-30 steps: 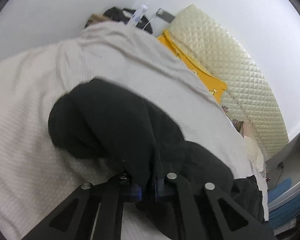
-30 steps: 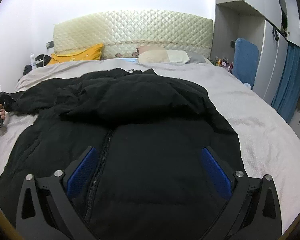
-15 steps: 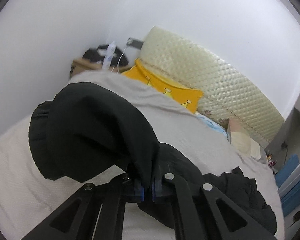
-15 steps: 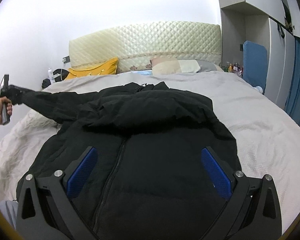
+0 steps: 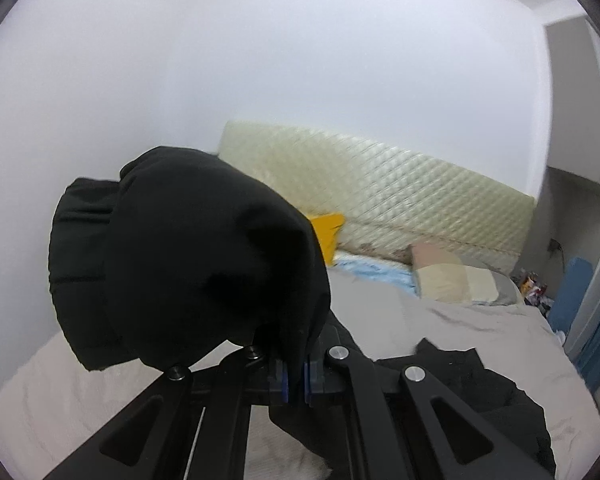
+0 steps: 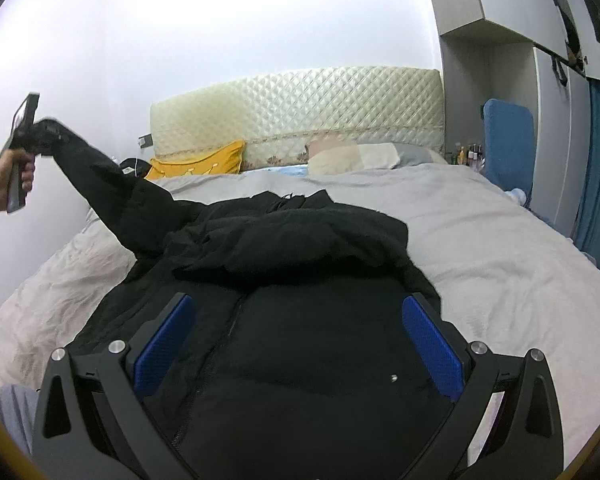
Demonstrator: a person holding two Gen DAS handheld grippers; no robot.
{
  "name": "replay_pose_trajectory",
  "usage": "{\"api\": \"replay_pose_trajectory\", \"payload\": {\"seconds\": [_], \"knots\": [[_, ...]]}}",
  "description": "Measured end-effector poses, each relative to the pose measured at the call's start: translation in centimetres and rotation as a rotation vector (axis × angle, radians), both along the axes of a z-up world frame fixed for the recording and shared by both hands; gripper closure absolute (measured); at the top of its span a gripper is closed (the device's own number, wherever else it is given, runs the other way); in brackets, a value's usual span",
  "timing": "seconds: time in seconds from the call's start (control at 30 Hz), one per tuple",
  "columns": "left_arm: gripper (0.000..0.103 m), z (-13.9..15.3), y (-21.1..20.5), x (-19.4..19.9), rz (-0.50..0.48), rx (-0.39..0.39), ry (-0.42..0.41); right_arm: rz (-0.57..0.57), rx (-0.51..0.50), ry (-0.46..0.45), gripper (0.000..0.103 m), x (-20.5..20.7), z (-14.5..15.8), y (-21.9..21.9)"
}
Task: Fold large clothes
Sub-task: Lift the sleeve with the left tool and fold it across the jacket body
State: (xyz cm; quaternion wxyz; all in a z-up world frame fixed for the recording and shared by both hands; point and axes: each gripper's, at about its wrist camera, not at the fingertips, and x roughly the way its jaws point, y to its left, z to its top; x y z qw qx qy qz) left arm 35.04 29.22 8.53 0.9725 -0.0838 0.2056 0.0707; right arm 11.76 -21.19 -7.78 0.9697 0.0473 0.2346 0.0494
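Holding the end of one sleeve up in the air, the left tongs were pressed together on the black cloth, so the cuff bunched up big in front of that camera. A hand gripped the handle of those tongs at the far left side of the bed. The right tongs were spread wide and pinched nothing; they hung over the front of the black coat, near its zip. The coat lay flat on the grey bed cover, with its collar end toward the headboard and its hood or top part heaped in a lump across the chest. The other sleeve could not be seen, so it may have been tucked under that lump. I think the folding had only just begun. One sleeve was lifted, ready to be laid across the body, and nothing looked neatly folded yet. Left to do, I guess: lay this sleeve in, sort the other one, smooth the lump, then fold the body over. No boxes or baskets showed near the coat. A yellow pillow and a pale pillow sat at the head of the bed, well apart from the coat.
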Motion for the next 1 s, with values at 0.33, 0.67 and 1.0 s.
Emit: {"api": "replay_pose_trajectory", "payload": {"seconds": [0.33,0.67,1.0], "knots": [[0.099,3.9,-15.1,-0.5,-0.160,0.136,-0.049,-0.024,0.046,-0.035,0.000,-0.1,0.7,-4.1],[0.099,2.6,-30.1,1.2,-0.330,0.202,-0.033,-0.042,0.096,-0.076,0.000,-0.4,1.2,-7.6],[0.099,-7.1,-43.6,4.7,-0.512,0.165,0.086,-0.101,0.139,-0.054,0.000,0.6,0.0,-10.4]]}}
